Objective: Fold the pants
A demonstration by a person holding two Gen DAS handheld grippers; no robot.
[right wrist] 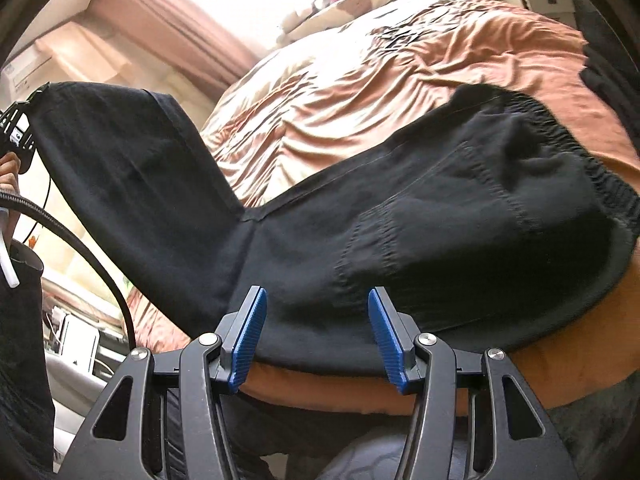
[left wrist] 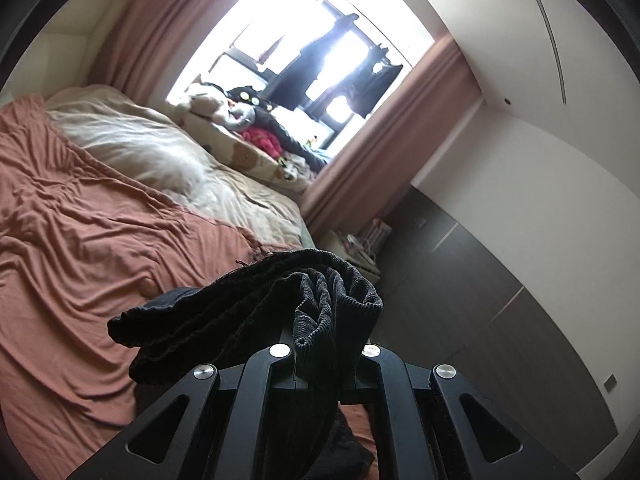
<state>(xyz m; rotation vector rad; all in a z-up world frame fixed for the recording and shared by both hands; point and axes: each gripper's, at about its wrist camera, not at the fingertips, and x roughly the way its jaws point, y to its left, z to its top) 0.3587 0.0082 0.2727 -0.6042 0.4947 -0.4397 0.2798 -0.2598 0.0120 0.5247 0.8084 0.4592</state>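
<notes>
1. Left wrist view: my left gripper is clamped on a bunched hem of the black pants. The cloth spills out ahead of the jaws in ribbed folds and hangs above the bed, near its right edge. Past the bed I see a pale duvet, a pile of soft toys on the sill, and one bright window framed by two pink curtains.

2. Right wrist view: my right gripper stands apart, its blue pads on either side of the pants' seat but not pressing it. One pair of pants lies over the bed's near edge, with the elastic waistband towards the right edge. One leg rises to the upper left, where my other gripper holds its end in a hand.

3. Handling, as I judge it: the cloth is soft, limp and light, with no stiffness to hold a fold, so it will sag and slide. Seams, hems and the waistband are thicker and give the surest grip.

4. Count: one pair of pants, two grippers, one bed.
</notes>
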